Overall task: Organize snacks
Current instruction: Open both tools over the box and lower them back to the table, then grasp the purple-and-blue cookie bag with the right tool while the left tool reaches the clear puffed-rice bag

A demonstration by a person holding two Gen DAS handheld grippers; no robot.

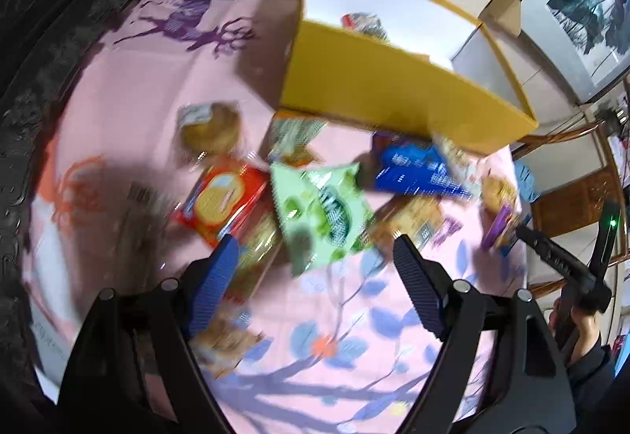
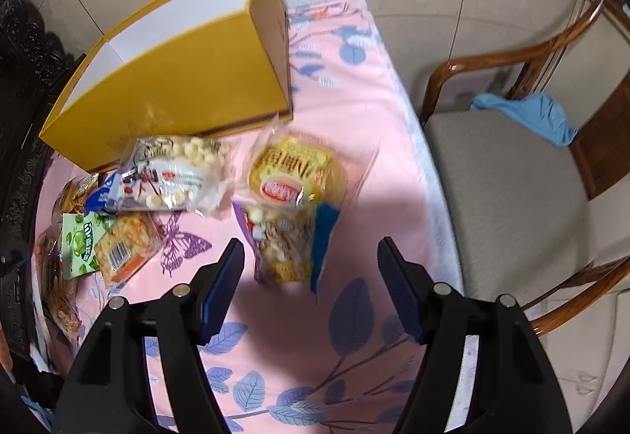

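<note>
A yellow box [image 1: 393, 95] with a white inside stands open at the back of the pink cloth, with one wrapped snack [image 1: 362, 23] in it. In front of it lie loose packets: a green one [image 1: 323, 213], a red one [image 1: 224, 198] and a blue one [image 1: 413, 170]. My left gripper [image 1: 317, 249] hangs open over the green packet without touching it. My right gripper [image 2: 311, 253] is open above a purple nut packet [image 2: 283, 245], with a yellow cake packet [image 2: 299, 174] just beyond. The box [image 2: 177, 80] stands at the upper left in the right wrist view.
A bun packet [image 1: 208, 127] lies left of the pile. A packet of white balls [image 2: 181, 170] and an orange cracker pack [image 2: 122, 245] lie by the box. A wooden chair [image 2: 512, 190] with a blue cloth [image 2: 527, 115] stands off the table's right edge. Dark carved furniture [image 1: 47, 40] borders the left.
</note>
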